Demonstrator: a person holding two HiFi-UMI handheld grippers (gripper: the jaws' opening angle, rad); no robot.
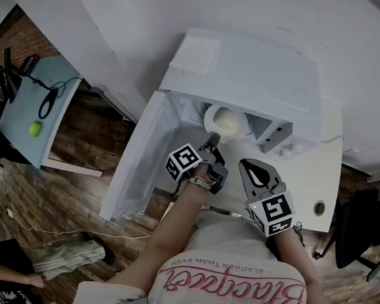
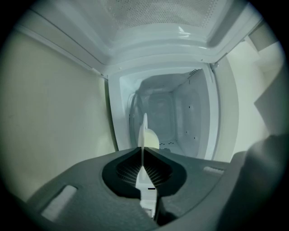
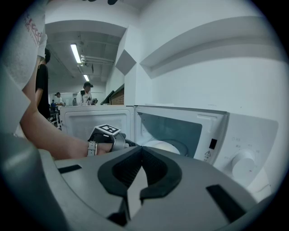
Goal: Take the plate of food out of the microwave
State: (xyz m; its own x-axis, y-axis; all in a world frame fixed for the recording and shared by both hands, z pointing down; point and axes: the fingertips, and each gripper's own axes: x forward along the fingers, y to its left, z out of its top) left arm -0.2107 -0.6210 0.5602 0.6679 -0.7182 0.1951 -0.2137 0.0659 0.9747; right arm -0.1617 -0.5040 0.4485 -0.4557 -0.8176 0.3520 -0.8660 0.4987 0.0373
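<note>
Stiff, slick and likely fragile, the plate [image 2: 144, 128] is pinched by its near rim in the left gripper [image 2: 143, 151] fingers, while the right gripper [image 3: 138, 150] is closed on nothing

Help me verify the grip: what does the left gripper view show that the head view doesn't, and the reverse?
Only left gripper view: the left gripper's jaws shut on the plate's rim, seen edge-on, and the microwave's inner back wall. Only head view: the right gripper apart from the plate, the open door, a green ball on a side table. Both: plate, its pale food, microwave.
</note>
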